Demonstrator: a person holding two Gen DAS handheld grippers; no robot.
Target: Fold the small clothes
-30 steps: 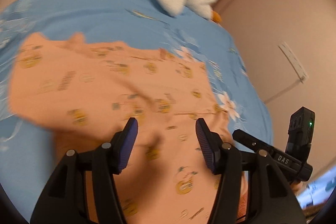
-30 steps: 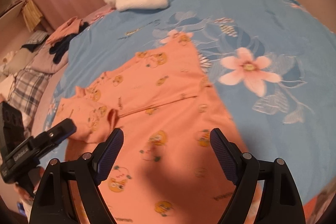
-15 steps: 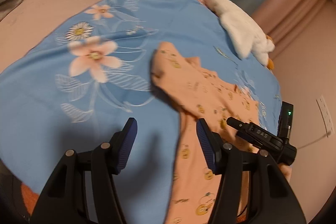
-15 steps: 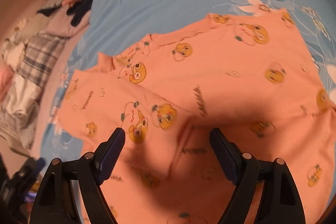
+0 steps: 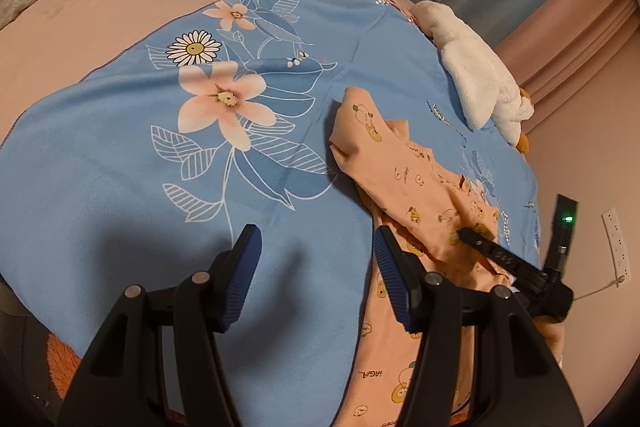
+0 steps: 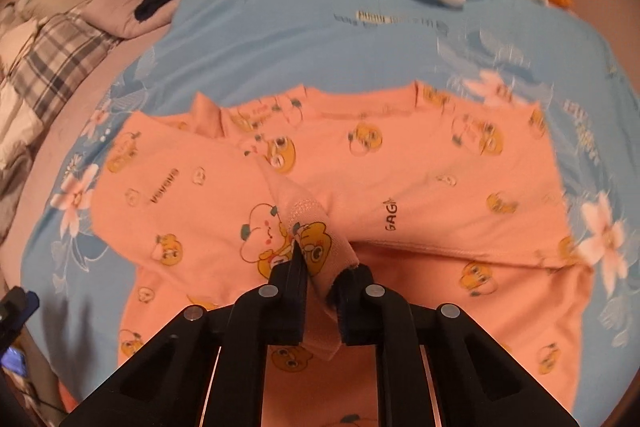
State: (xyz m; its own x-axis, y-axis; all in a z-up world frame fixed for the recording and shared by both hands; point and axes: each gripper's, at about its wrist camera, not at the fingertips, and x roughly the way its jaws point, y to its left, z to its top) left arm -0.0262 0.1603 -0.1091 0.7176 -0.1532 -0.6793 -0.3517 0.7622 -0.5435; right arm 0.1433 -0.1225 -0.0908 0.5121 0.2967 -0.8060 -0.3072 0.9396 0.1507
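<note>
your right gripper is pinching a fold of the orange shirt, which lies spread widthwise on the blue blanket. your left gripper is spread, empty, shirt lying just to its right, so right is nearer.

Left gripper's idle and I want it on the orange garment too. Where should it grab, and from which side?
Probably the orange garment's rounded sleeve end, approached from the bare blue sheet side. It juts out alone, apart from the right gripper, which is clamped on a cuff. The left gripper is open.
</note>
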